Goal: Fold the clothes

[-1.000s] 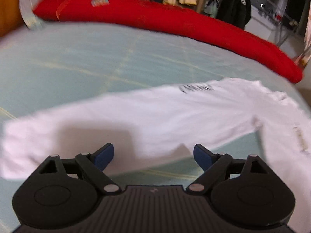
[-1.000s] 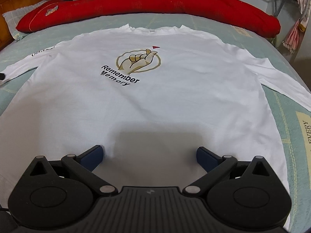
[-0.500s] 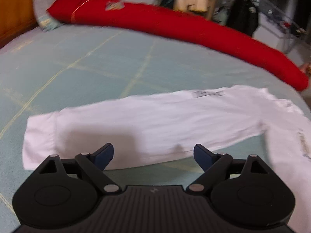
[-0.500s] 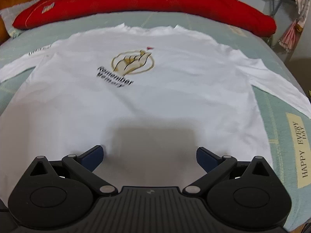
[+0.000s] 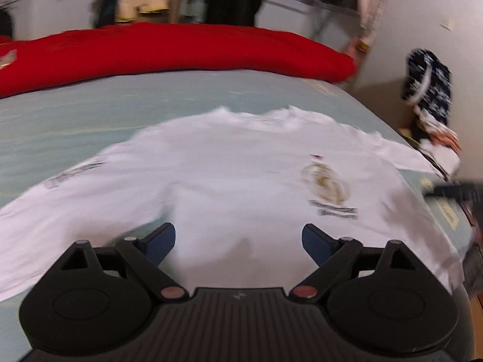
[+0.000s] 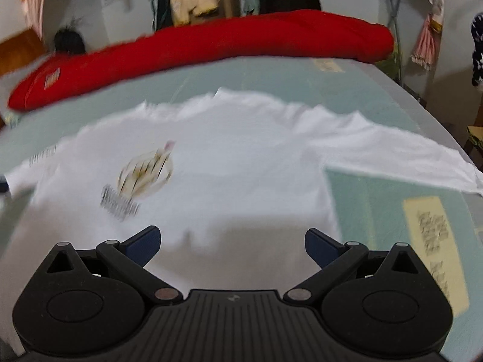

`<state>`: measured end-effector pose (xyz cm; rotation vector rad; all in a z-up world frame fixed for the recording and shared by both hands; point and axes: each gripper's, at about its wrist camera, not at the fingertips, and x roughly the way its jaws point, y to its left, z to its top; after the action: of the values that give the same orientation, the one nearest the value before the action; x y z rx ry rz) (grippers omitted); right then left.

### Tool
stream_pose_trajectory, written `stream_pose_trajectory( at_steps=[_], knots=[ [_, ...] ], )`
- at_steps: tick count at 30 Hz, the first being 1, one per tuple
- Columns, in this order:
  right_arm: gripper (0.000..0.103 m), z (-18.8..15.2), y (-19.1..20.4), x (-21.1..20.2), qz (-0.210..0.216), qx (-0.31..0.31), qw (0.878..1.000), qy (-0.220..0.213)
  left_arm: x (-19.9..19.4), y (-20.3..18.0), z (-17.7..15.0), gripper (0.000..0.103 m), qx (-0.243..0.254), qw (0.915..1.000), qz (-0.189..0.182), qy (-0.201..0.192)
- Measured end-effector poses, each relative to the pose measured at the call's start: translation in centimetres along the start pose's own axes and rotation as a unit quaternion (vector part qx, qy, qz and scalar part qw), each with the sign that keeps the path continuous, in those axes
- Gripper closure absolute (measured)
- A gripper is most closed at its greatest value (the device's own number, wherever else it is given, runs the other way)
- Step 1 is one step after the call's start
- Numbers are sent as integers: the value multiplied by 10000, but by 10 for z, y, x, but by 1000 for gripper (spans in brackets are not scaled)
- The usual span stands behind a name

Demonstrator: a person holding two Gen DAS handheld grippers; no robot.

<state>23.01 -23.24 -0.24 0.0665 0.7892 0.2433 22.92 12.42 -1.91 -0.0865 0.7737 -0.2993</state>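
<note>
Both cameras have swung sharply, the left gripper [image 5: 238, 239] leaving the sleeve for the white long-sleeved shirt [image 5: 241, 175] body spread flat ahead, right gripper [image 6: 232, 241] likewise, both spread wide and empty, no fold showing.

The left gripper [image 5: 238, 241] has swung from sleeve to shirt [image 5: 241, 166] body.

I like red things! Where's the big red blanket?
In both views the red blanket lies across the far side of the bed, beyond the white shirt.
</note>
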Motion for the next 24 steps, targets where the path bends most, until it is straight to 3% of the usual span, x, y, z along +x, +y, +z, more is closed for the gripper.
stream_pose_trajectory(
  at_steps=[4,10,16,18,24],
  knots=[
    [0,53,-35,24,335,155,9992,-152,28,-19,5,12,93,9999,-80,94],
    [0,118,-65,108,766,321,9964,192,36,-20,6,12,98,9997,211,-9],
    [0,138,-79,192,663,582,9933,750,40,-10,12,12,49,9993,378,-24],
    [0,140,-83,213,528,535,9946,713,41,-9,13,12,75,9992,400,-18],
    [0,162,-79,210,496,418,9970,416,40,-7,13,12,104,9990,430,-83]
  ],
)
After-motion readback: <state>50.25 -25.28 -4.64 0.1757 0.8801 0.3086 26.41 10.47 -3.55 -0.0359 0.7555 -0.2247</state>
